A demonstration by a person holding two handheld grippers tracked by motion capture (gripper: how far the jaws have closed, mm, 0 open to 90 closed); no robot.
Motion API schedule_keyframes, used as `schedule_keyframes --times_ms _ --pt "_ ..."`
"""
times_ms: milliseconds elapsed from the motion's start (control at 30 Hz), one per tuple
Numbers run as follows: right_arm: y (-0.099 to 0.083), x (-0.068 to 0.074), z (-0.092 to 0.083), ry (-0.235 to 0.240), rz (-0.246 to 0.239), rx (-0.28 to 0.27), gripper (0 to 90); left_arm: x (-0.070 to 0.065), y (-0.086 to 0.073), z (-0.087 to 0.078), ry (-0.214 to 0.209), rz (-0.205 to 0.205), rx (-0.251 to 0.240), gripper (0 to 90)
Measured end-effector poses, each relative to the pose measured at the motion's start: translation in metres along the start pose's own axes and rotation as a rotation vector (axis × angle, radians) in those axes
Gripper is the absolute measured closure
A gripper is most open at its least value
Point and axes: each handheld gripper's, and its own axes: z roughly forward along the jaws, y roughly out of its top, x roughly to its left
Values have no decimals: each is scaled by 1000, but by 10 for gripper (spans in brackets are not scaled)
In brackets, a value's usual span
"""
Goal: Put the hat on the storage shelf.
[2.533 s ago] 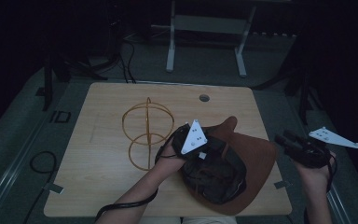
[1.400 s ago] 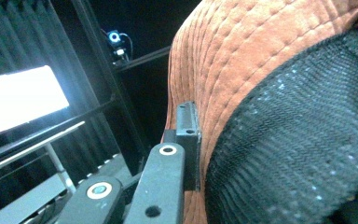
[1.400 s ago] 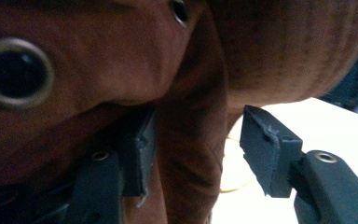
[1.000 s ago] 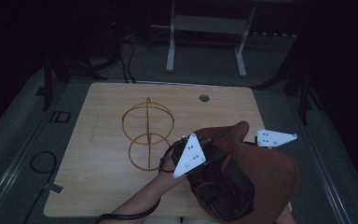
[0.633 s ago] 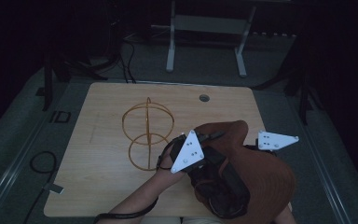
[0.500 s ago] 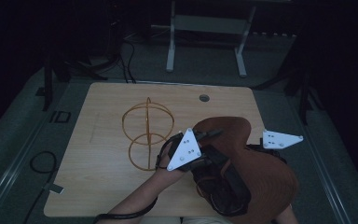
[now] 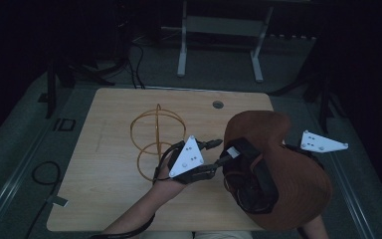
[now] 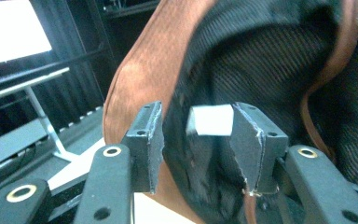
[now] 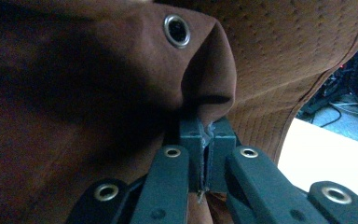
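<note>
On a wooden table (image 7: 109, 199) in a dark room, a gold wire frame (image 7: 156, 137) of crossed hoops stands just at nine o'clock of the left gripper (image 7: 214, 157), close behind its grey plate. A round grommet (image 7: 218, 104) sits in the tabletop at twelve o'clock, and a metal stand (image 7: 219, 30) rises beyond the far edge.

The brown hat (image 7: 288, 174) is held up over the table's right side, inside facing the camera: suede-like brim, dark mesh lining, a white tag (image 8: 209, 120) and a thin brown cord (image 8: 335, 60) along the lining. A metal eyelet (image 9: 177, 29) shows on the outer crown in the right gripper view.

The left gripper meets the hat's edge from nine o'clock; its jaws have just been opening and stand partly apart, the lining and tag between them, with the far jaw against the tag. At three o'clock of the hat, the right gripper (image 9: 205, 154) is clamped tight on a fold of brown fabric, its grey plate jutting past the brim.
</note>
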Motion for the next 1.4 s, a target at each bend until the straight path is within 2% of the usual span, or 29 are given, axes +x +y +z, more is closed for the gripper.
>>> schedule_keyframes --times_ms 133,267,300,333,367,400,467,500,533,567,600,633,700,733,767,800,867,900,933,967,1100,1133,1200,1333,1400 --pt "1 -8 1 -22 11 4 877 0 -8 -7 2 -25 44 528" --pt "5 -19 3 -50 23 8 877 -3 -20 -14 13 -35 98 529" --pt "5 -19 3 -50 23 8 877 -3 -20 -14 13 -35 98 533" --pt "6 -22 4 -62 21 7 877 -4 -31 -18 -3 -27 146 533" --pt "9 -30 6 -76 30 6 877 -4 -36 -20 -10 -24 176 547" --pt "10 -32 7 -75 34 3 877 -3 -48 -25 -22 -52 216 546" --pt "12 -36 8 -86 37 -1 877 -3 -52 -27 -25 -60 228 546" --pt "13 -38 9 -91 39 -6 877 -3 -65 -34 -38 -81 244 546" --pt "14 -39 9 -96 39 -10 877 -3 -65 -34 -38 -81 244 546" --pt "14 -39 9 -96 39 -10 877 -2 -73 -38 -42 -92 259 546" --pt "17 -42 12 -107 45 -20 877 -2 -85 -46 -38 -101 291 546" --pt "17 -44 13 -106 49 -25 876 -2 -85 -46 -38 -101 291 547" --pt "18 -46 15 -102 55 -31 876 -1 -102 -57 -28 -99 334 546" --pt "18 -46 15 -102 55 -31 876 -1 -102 -57 -28 -99 334 546" --pt "18 -47 19 -109 54 -31 876 -1 -109 -62 -26 -104 346 546" --pt "19 -47 20 -106 54 -32 876 1 -123 -74 -4 -130 380 546" --pt "19 -47 25 -113 54 -26 876 3 -135 -85 9 -159 397 546" --pt "19 -48 27 -110 55 -27 876 3 -135 -85 9 -159 397 546" --pt "19 -48 27 -110 55 -27 876 4 -142 -90 22 -174 411 546" --pt "20 -49 31 -111 55 -20 876 6 -155 -104 52 -205 432 546" --pt "23 -52 38 -119 58 -18 876 10 -171 -126 115 -262 449 546" --pt "23 -54 40 -121 59 -18 875 10 -171 -126 115 -262 449 545" --pt "24 -56 44 -129 61 -14 875 14 -183 -147 169 -298 449 528" --pt "24 -60 53 -131 79 -21 875 19 -196 -171 246 -339 437 480" --pt "25 -61 59 -136 79 -22 875 23 -200 -183 316 -356 436 433"
